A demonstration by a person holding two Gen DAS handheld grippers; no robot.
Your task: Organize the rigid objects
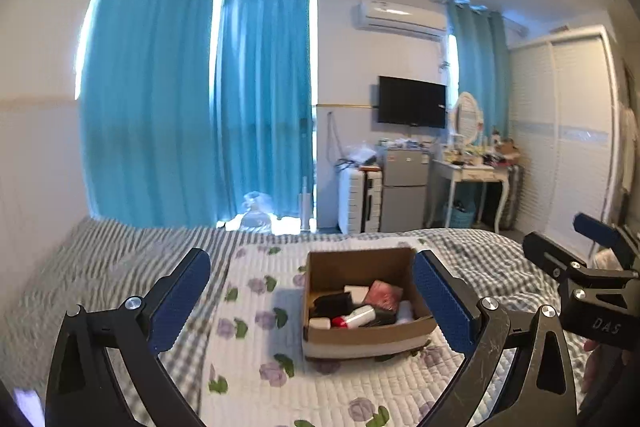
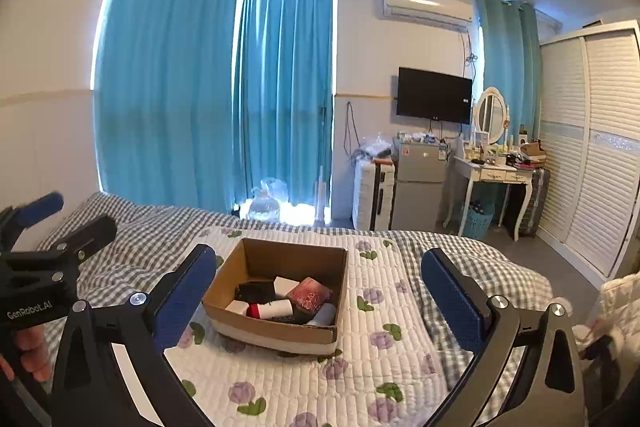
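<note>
The box [image 1: 370,335] of small items sat on the bed dead ahead of both grippers, left [image 1: 312,301] and right [image 2: 320,299] each spread empty, neither clearly nearer.

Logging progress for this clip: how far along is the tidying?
Looks nearly done: the cardboard box on the quilt already holds several small items. Nothing is in hand; the left gripper and right gripper both stand open and empty. No loose items show on the bed.
</note>
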